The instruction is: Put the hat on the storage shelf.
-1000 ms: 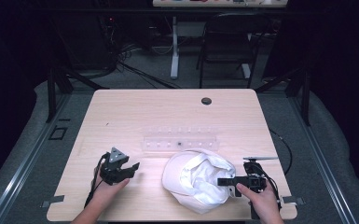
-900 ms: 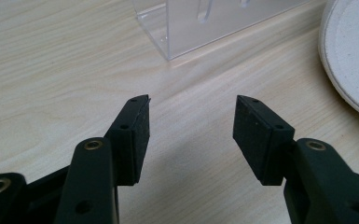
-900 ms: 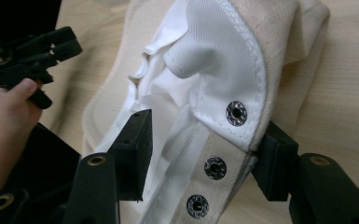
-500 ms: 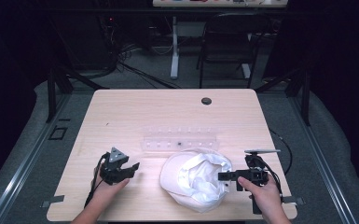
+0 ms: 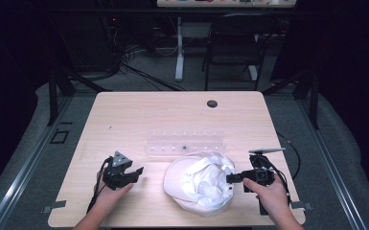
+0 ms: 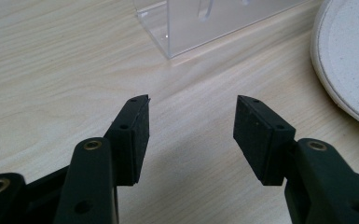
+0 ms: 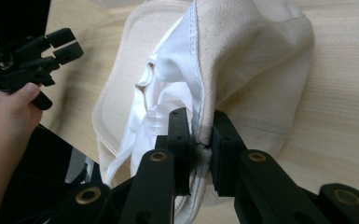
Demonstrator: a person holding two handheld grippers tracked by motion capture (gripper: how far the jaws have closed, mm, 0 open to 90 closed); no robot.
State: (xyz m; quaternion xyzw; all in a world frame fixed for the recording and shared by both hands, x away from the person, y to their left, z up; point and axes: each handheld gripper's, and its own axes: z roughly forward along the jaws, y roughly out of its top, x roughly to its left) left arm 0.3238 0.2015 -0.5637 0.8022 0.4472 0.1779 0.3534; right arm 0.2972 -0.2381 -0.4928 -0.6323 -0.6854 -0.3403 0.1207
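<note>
A: Where's the cream cap (image 5: pixel 199 184)?
B: Lower centre of the table (image 5: pixel 172 115), its edge clamped in the right gripper (image 7: pixel 200 128).
A: The left gripper (image 6: pixel 191 116)?
B: Lower left, jaws apart, empty.

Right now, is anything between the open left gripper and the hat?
Nothing visible. The left gripper sits open over bare table, apart from the hat to its right. The clear rack lies farther back, off that line. The right gripper is clamped on the hat's edge.
</note>
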